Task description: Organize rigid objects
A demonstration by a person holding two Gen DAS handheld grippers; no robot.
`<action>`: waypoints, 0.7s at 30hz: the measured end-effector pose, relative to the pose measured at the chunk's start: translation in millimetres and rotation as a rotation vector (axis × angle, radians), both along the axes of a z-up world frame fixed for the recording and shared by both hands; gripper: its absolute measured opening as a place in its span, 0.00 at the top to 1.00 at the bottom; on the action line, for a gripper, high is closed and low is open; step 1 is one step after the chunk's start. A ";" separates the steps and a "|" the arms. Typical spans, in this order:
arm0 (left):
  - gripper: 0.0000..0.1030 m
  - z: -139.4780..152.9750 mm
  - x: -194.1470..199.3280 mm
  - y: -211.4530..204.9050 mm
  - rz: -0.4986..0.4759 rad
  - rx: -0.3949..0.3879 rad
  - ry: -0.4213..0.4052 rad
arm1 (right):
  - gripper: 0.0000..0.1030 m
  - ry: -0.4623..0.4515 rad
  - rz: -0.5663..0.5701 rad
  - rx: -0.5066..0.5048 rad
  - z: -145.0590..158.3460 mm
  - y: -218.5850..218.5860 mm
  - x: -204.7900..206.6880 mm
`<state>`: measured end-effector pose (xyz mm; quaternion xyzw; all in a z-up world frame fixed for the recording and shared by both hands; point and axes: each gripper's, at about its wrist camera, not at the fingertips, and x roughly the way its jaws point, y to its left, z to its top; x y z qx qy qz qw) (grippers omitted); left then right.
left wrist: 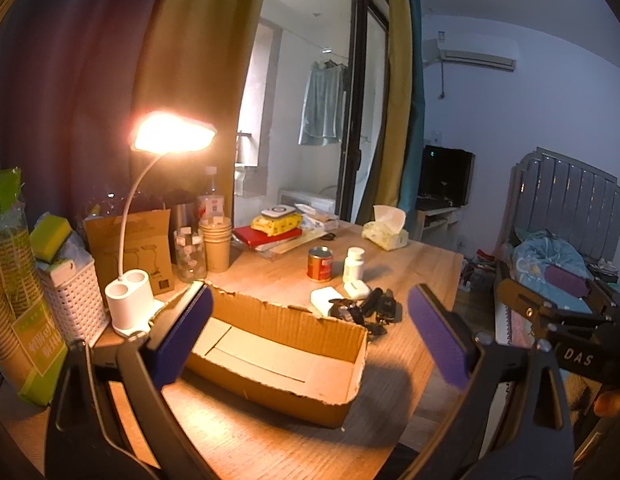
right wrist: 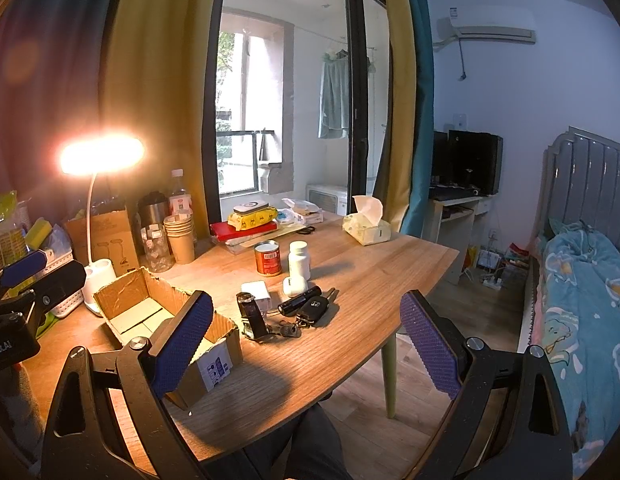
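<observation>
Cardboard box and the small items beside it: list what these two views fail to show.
- Cardboard box: in the right wrist view, the right tool's left finger covers part of the floor and near wall.
- Pile of dark items: left wrist view, too small and blurred to separate; the right wrist view shows a car key and flashlight.
- Red can and white bottle: labels unreadable in both views.

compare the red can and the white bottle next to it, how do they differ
The red can is short, wide and open-topped, with a printed red label. The white bottle is slimmer, a little taller, plain white and closed with a cap. Both stand upright on the wooden table, side by side.
</observation>
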<state>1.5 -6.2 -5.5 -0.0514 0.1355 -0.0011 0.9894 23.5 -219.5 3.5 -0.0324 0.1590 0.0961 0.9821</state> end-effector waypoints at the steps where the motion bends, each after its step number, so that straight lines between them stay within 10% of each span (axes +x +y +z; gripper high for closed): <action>1: 0.04 0.0 -0.3 -0.4 -0.001 -0.001 0.000 | 0.07 0.000 0.000 0.000 0.1 0.1 0.0; 21: 0.04 0.5 1.1 2.7 0.004 -0.008 0.007 | 0.07 0.000 0.002 -0.003 -0.7 0.5 0.8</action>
